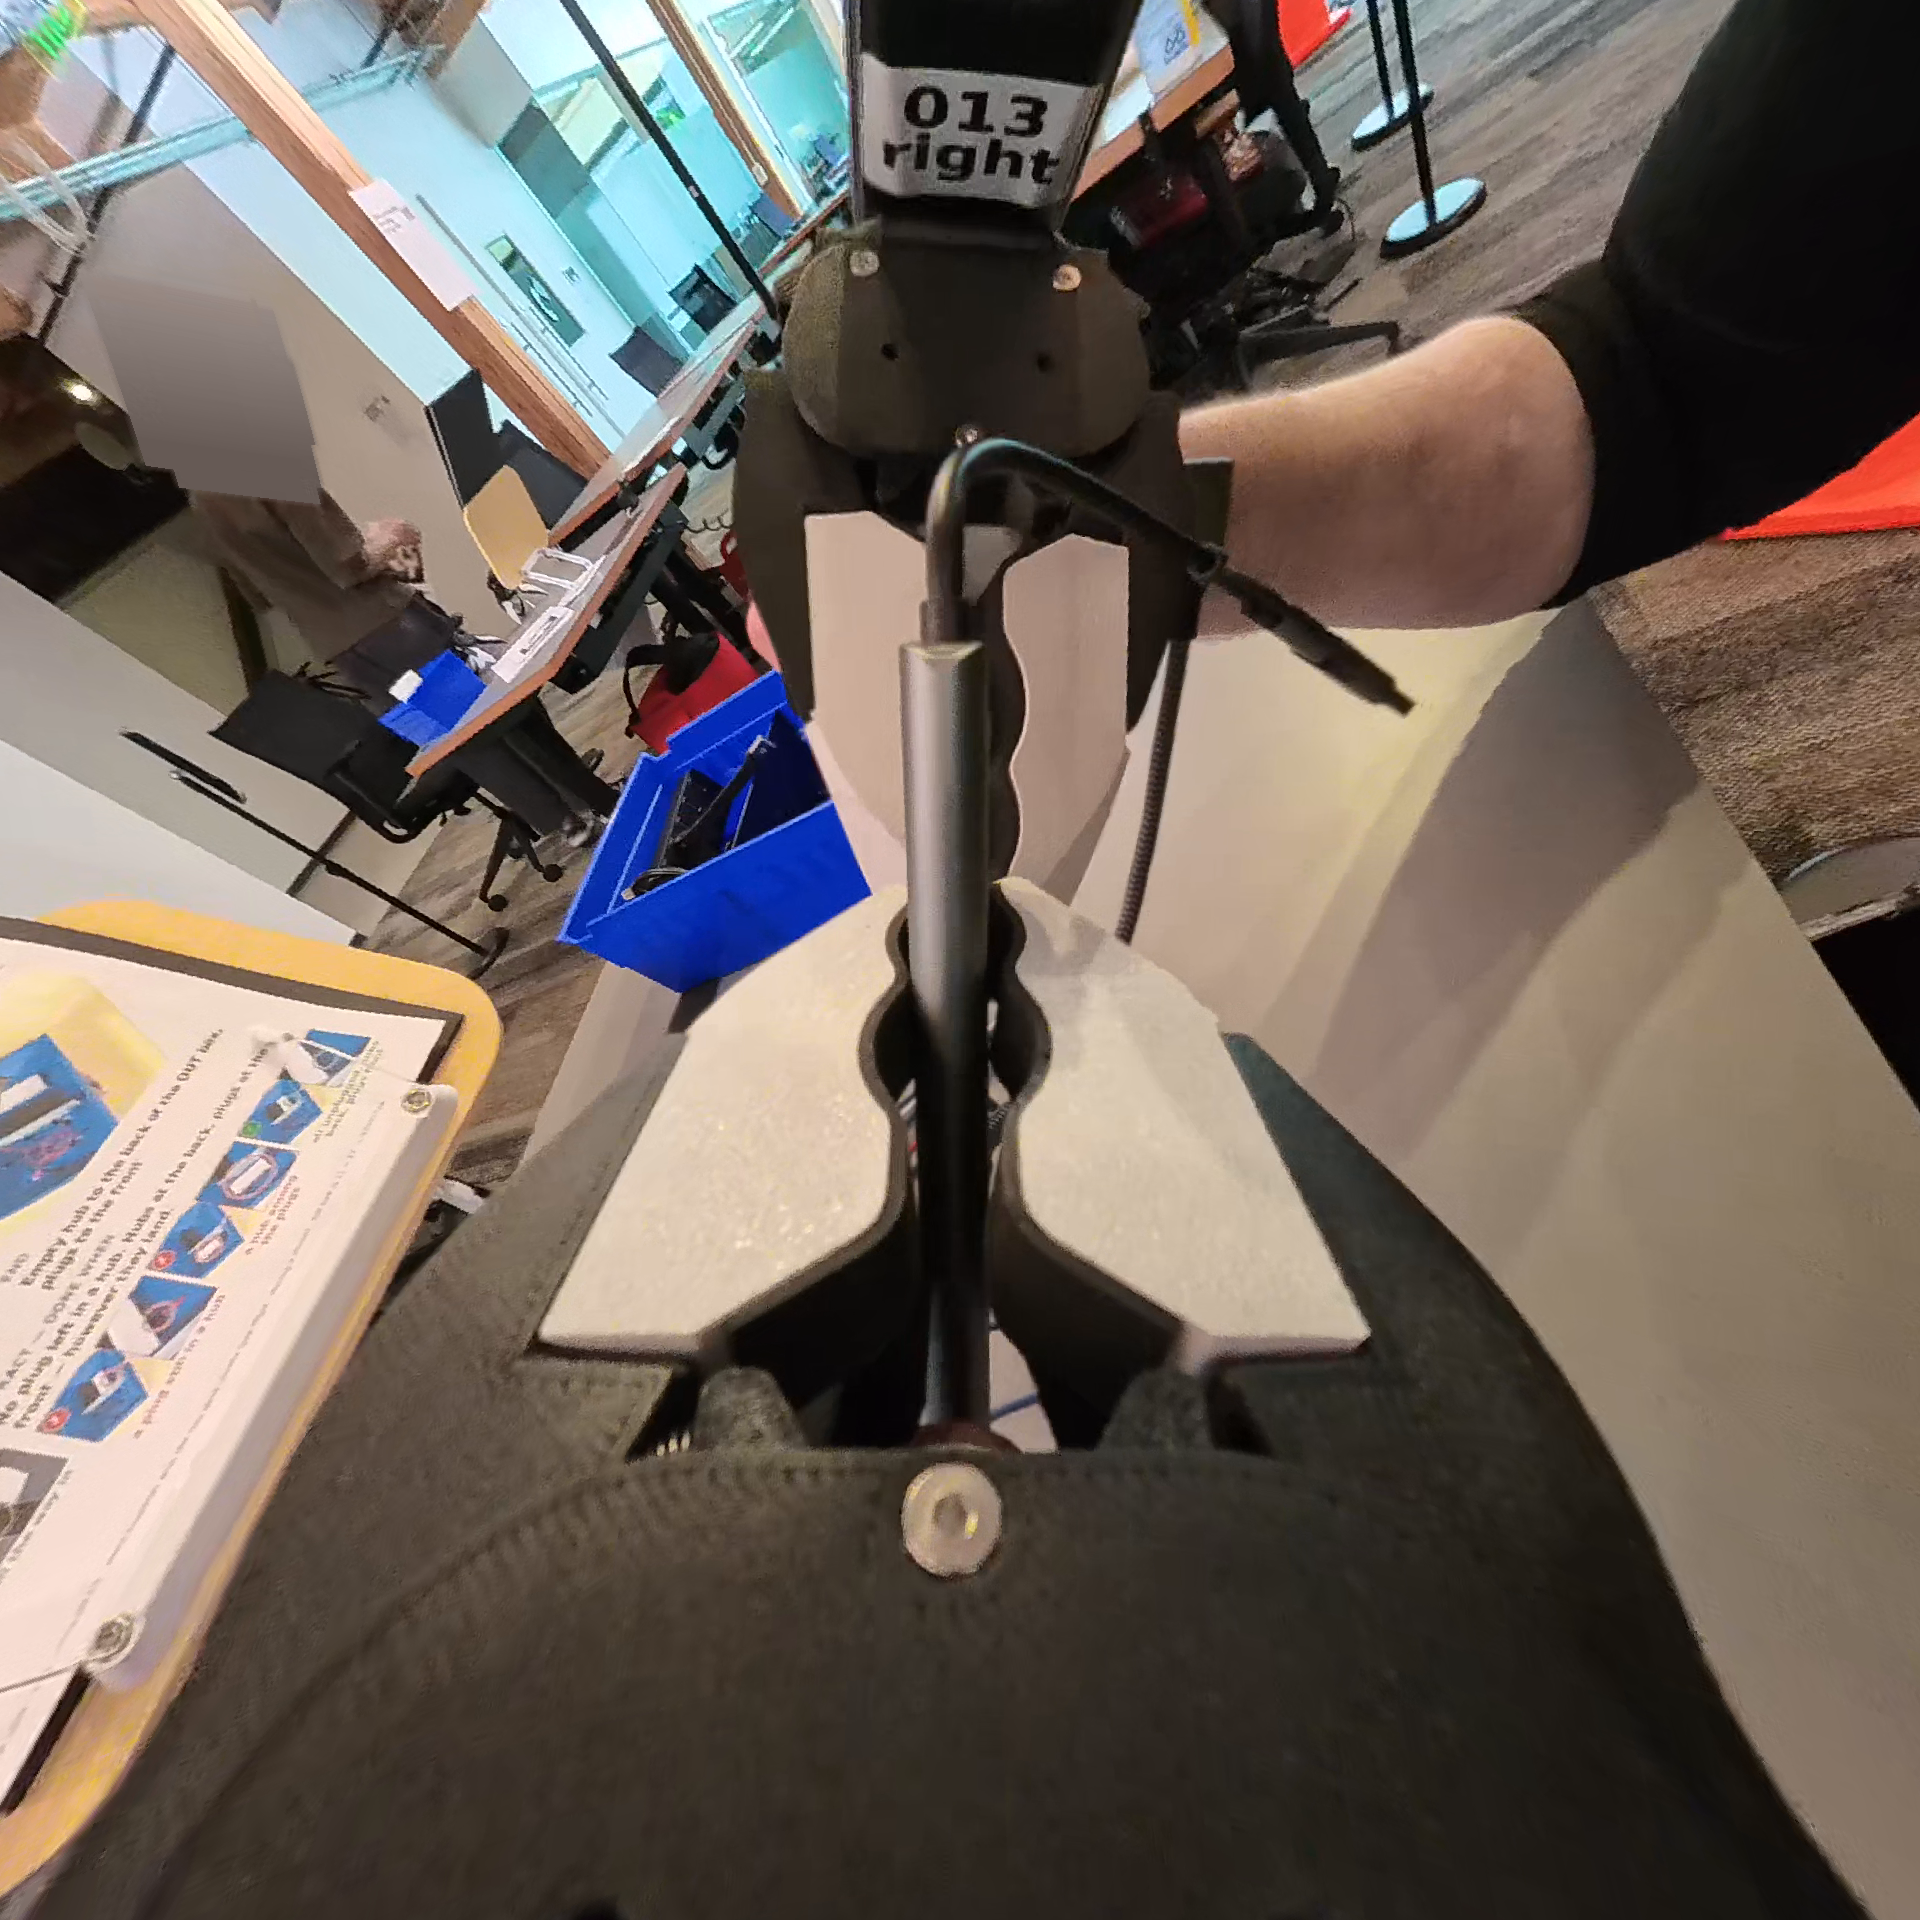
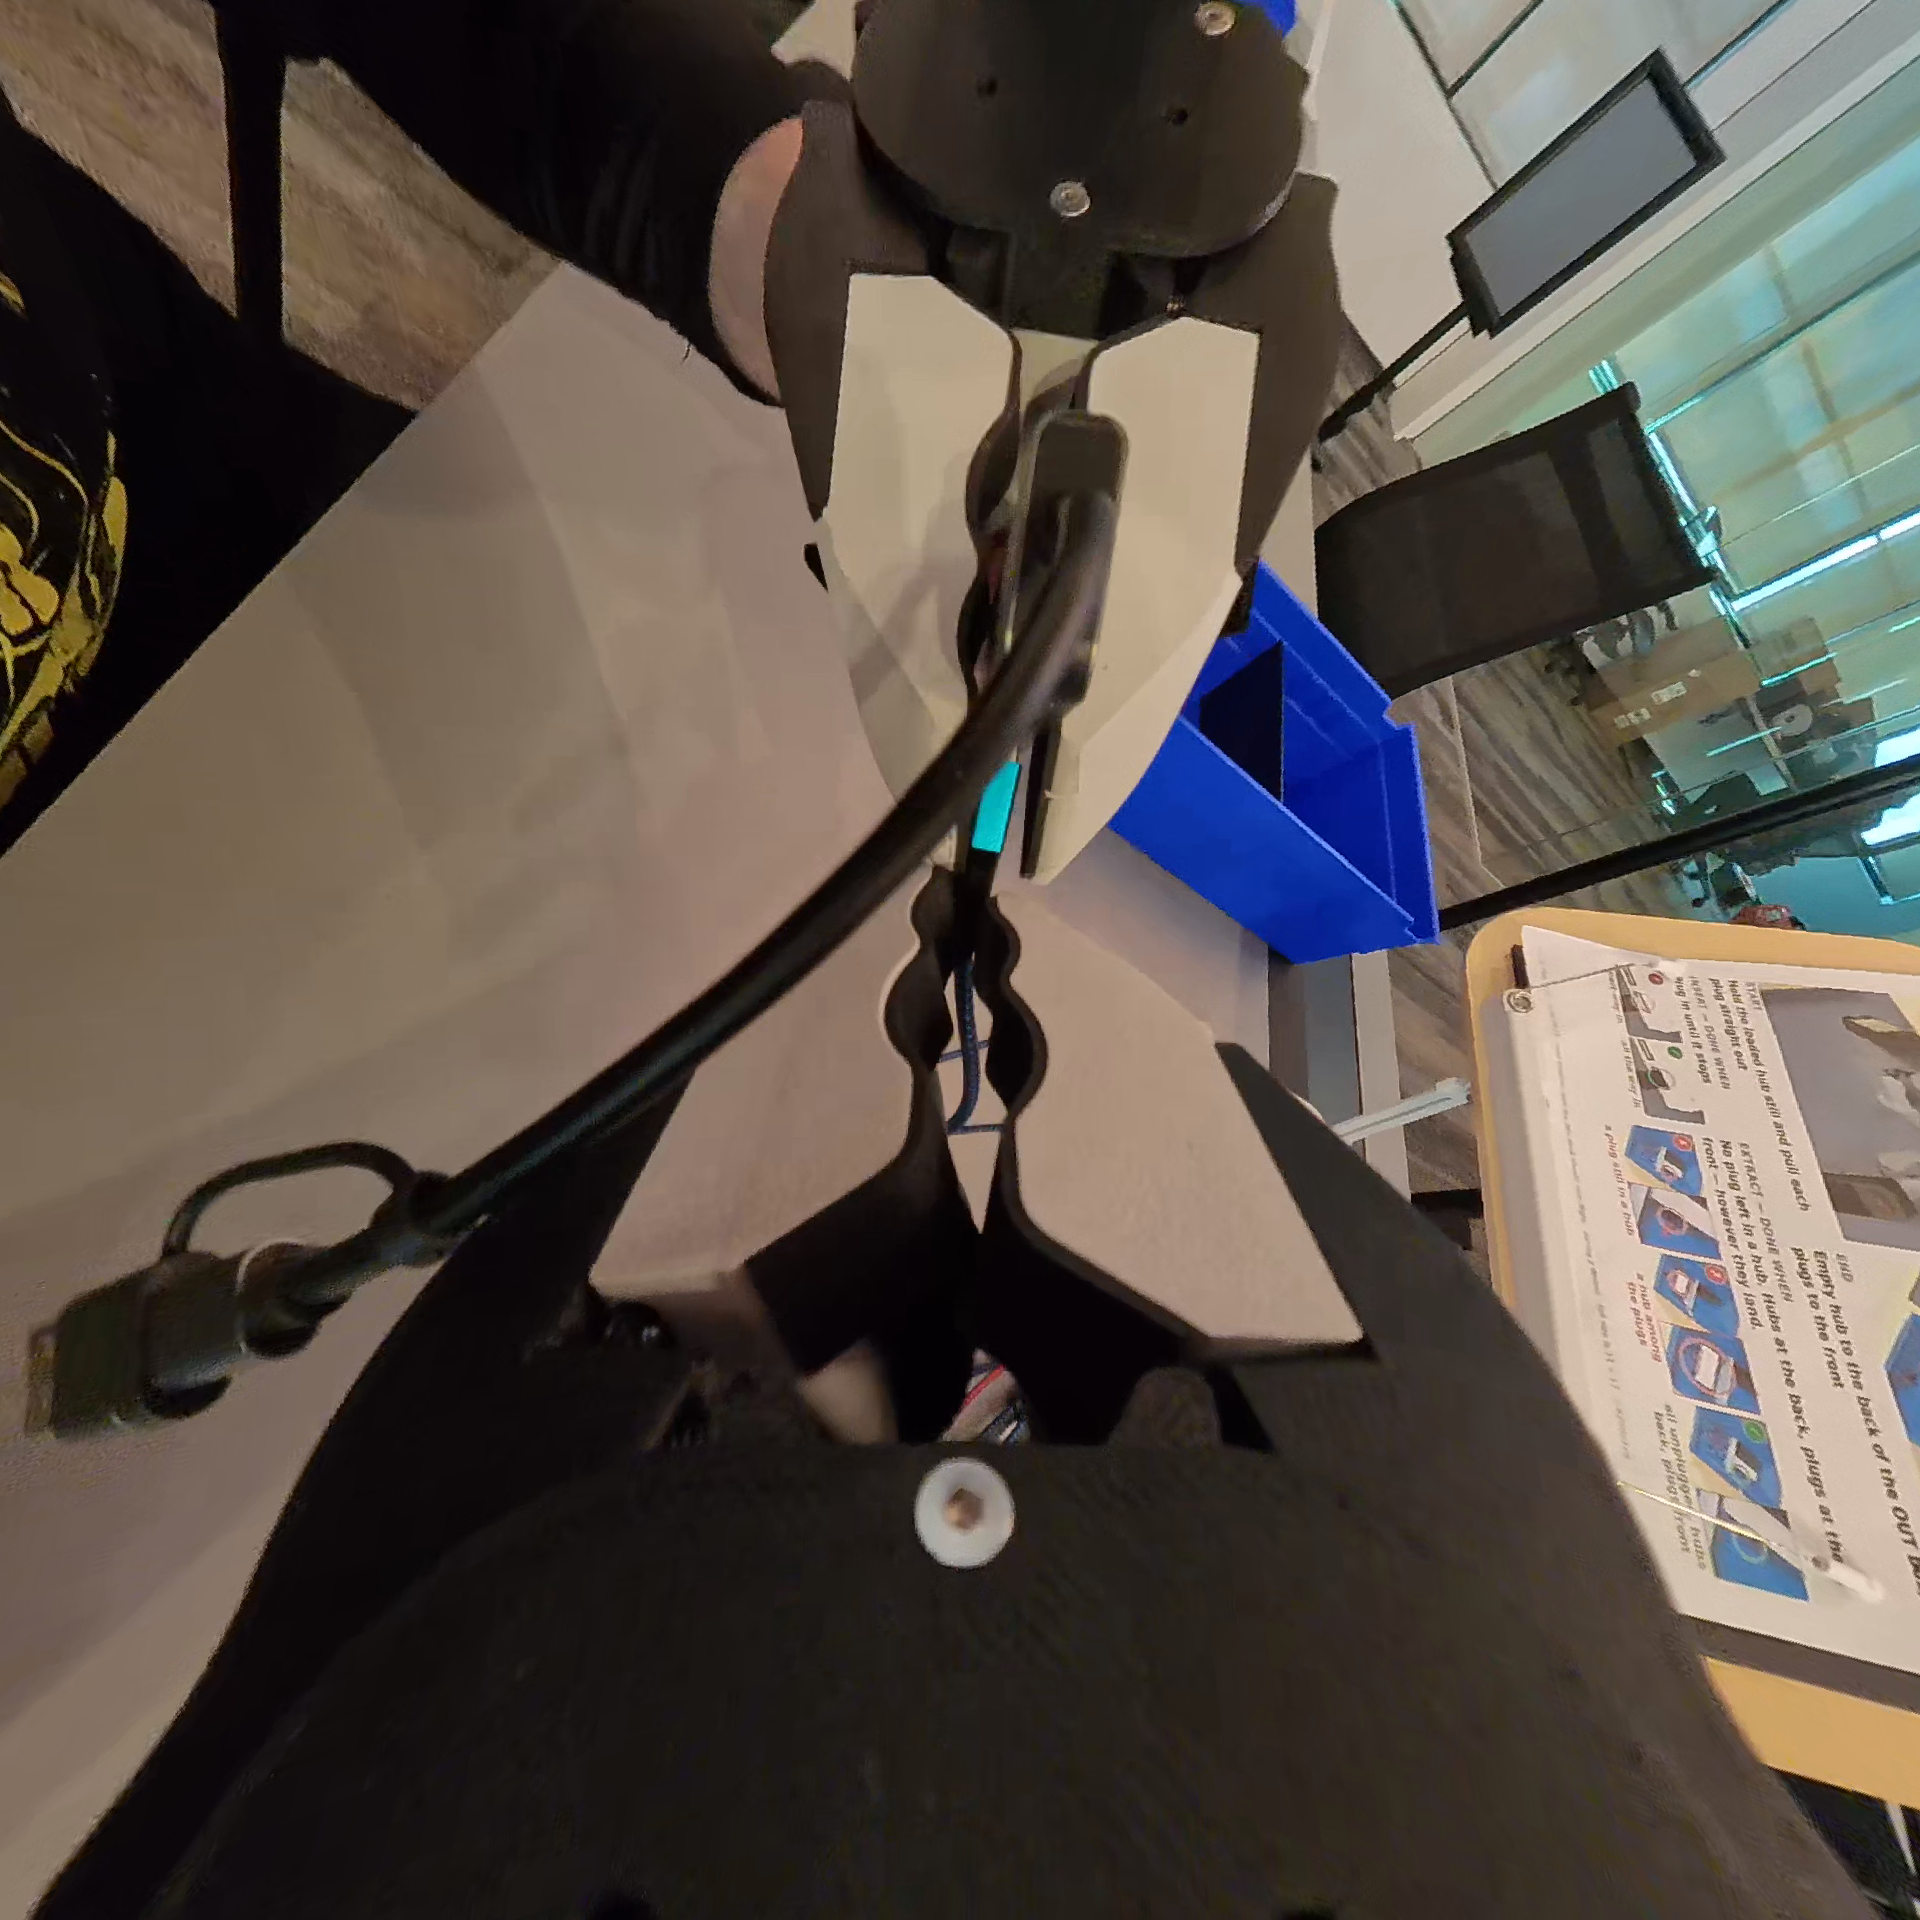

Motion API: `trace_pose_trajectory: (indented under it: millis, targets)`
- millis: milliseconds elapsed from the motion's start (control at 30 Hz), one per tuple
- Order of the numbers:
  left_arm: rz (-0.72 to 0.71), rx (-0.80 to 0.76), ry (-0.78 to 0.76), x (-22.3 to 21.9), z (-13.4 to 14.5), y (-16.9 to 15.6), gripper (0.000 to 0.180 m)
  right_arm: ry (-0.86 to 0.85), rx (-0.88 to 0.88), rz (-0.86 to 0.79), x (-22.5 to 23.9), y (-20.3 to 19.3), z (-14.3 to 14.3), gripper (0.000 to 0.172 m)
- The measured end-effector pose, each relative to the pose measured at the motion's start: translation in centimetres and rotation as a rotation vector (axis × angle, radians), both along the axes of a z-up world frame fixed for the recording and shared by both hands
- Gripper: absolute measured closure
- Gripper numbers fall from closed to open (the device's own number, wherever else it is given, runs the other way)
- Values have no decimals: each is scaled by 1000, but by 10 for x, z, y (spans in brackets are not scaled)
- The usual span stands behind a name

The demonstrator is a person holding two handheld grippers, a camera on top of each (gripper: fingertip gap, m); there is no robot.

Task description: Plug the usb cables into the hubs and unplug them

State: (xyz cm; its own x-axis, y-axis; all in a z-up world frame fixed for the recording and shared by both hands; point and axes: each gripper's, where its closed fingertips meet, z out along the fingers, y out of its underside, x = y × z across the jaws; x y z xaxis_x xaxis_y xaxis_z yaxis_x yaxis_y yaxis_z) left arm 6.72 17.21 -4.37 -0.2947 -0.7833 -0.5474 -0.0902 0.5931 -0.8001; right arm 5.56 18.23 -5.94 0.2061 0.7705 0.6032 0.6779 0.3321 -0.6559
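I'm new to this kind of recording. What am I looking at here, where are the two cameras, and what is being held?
There is no robot: a person holds a two-finger tool in each hand, and each tool carries a camera looking out along its fingers. So each picture shows its own gripper at the bottom and the other one facing it at the top.

The left gripper clamps a slim grey hub, whose black cable arcs away with a loose plug at its end. The right gripper is closed on a blue braided cable, its teal-tipped plug at the hub's edge. I cannot tell whether it is plugged in.

Below are a grey table, a blue bin and an instruction sheet.
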Motion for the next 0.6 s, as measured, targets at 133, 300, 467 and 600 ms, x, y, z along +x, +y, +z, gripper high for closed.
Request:
trace_pose_trajectory:
  millis: [133, 300, 467, 600]
  targets:
    - [22, 3, 3, 2, -1, 5, 170, 11, 1, -32, 4, 4, 1, 169]
    - [30, -33, -54, -7, 11, 8, 167, 2, 10, -60, 9, 4, 2, 168]
    - [29, -41, -35, -13, 9, 9, 168, -10, 25, -71, 13, 4, 2, 169]
    - [-2, -75, -43, -15, 9, 6, 169, -15, 41, -79, 12, 1, 5, 169]
